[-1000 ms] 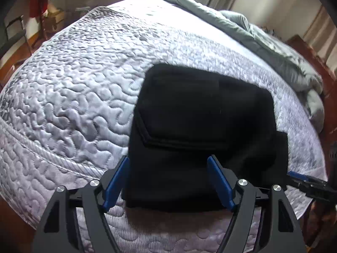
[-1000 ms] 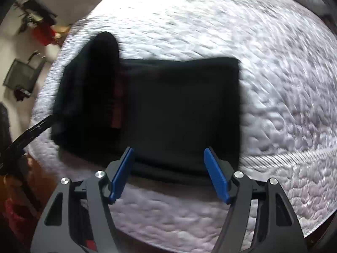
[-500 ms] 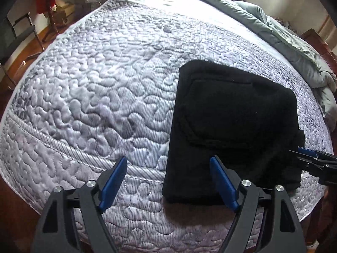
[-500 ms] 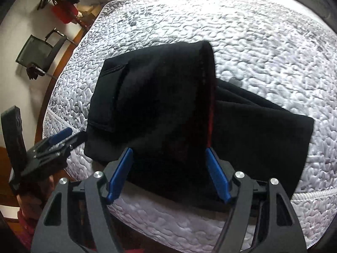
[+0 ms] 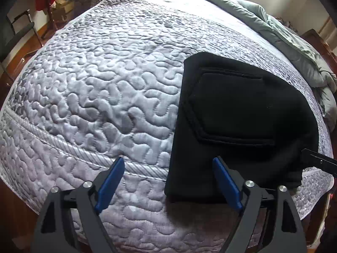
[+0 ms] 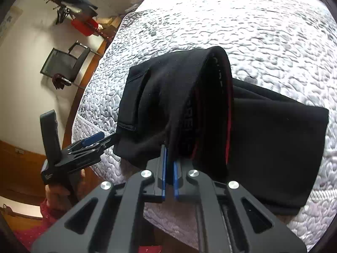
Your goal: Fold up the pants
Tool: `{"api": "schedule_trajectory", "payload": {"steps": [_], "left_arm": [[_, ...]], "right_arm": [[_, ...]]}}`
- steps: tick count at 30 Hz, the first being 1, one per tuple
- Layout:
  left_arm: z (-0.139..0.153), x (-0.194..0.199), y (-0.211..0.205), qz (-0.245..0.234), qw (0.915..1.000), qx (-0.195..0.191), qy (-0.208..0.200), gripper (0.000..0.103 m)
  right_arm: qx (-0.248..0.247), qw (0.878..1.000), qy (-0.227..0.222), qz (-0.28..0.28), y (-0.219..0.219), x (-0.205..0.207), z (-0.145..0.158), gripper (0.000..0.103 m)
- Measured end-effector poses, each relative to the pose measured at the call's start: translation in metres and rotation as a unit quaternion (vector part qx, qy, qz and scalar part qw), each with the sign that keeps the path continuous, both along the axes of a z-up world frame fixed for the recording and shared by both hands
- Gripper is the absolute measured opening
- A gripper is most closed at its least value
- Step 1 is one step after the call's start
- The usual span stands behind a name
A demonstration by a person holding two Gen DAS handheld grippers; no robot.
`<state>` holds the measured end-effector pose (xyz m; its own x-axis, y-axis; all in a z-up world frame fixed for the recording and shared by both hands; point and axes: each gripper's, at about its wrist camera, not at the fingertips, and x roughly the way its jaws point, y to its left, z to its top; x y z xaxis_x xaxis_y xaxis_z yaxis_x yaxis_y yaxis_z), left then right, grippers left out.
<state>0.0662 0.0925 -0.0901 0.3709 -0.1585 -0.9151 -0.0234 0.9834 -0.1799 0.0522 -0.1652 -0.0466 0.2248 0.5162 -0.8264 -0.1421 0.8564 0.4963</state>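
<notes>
The right gripper [image 6: 169, 168], black-framed with blue finger pads, is closed to a thin slit, and a fold of the black fleece pants [image 6: 174, 97] is pinched between its pads at the near edge of the waistband end (red lining and lettering can be seen inside the band). That upper layer is held raised and arched above the lower layer of the garment, which lies flat on the grey-white quilted bedspread [image 6: 263, 33].

The left gripper [image 5: 168, 181] is spread wide and nothing is held in it; its right pad overlaps the near left corner of the pants in the left wrist view, though contact cannot be confirmed.

The pants are seen near the bed's foot edge, already reduced to a compact rectangle with a patch pocket [image 5: 236, 107] uppermost. The folding is judged to be well advanced: what appears to be left is for the lifted flap to be laid down or carried over and the stack squared.
</notes>
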Motion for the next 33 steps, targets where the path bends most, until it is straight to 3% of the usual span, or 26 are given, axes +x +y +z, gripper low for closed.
{"api": "schedule_trajectory", "payload": {"steps": [3, 7, 10, 12, 14, 17, 19, 23, 30, 32, 33], "left_arm": [[-0.004, 0.0, -0.01, -0.013, 0.9998, 0.013, 0.001, 0.088], [-0.01, -0.001, -0.02, -0.027, 0.9991, 0.034, 0.0, 0.09], [-0.008, 0.0, -0.018, -0.023, 0.9992, 0.031, 0.001, 0.091], [-0.005, 0.0, -0.017, -0.021, 0.9993, 0.03, 0.0, 0.09], [0.001, 0.0, -0.017, -0.02, 0.9993, 0.03, -0.003, 0.09], [0.006, 0.003, -0.018, -0.025, 0.9996, 0.015, -0.001, 0.09], [0.008, 0.004, -0.018, -0.023, 0.9997, 0.012, 0.0, 0.09], [0.007, 0.003, -0.01, -0.013, 0.9999, 0.001, 0.007, 0.09], [-0.002, 0.0, -0.003, 0.001, 0.9996, -0.006, 0.026, 0.09], [-0.005, -0.001, -0.004, 0.001, 0.9995, -0.006, 0.031, 0.09], [-0.006, 0.0, -0.005, 0.0, 0.9994, -0.007, 0.033, 0.09]], "right_arm": [[-0.034, 0.999, 0.021, -0.005, -0.005, -0.004, -0.018, 0.004], [-0.037, 0.998, 0.049, -0.019, -0.007, -0.002, -0.05, 0.004], [-0.04, 0.999, 0.036, -0.008, -0.005, -0.002, -0.04, 0.009], [-0.054, 0.998, 0.022, -0.009, -0.006, -0.003, -0.03, 0.041], [-0.065, 0.998, 0.0, -0.009, -0.01, -0.006, -0.019, 0.044], [-0.055, 0.998, 0.0, -0.023, -0.018, -0.005, -0.015, 0.067], [-0.053, 0.998, 0.004, -0.028, -0.023, -0.002, -0.019, 0.07], [-0.008, 0.998, 0.037, -0.041, -0.031, 0.008, -0.039, 0.072], [0.022, 0.996, 0.071, -0.044, -0.026, 0.023, -0.068, 0.074], [0.004, 0.997, 0.062, -0.035, -0.018, 0.023, -0.067, 0.065], [-0.001, 0.998, 0.055, -0.027, -0.015, 0.023, -0.065, 0.047]]}}
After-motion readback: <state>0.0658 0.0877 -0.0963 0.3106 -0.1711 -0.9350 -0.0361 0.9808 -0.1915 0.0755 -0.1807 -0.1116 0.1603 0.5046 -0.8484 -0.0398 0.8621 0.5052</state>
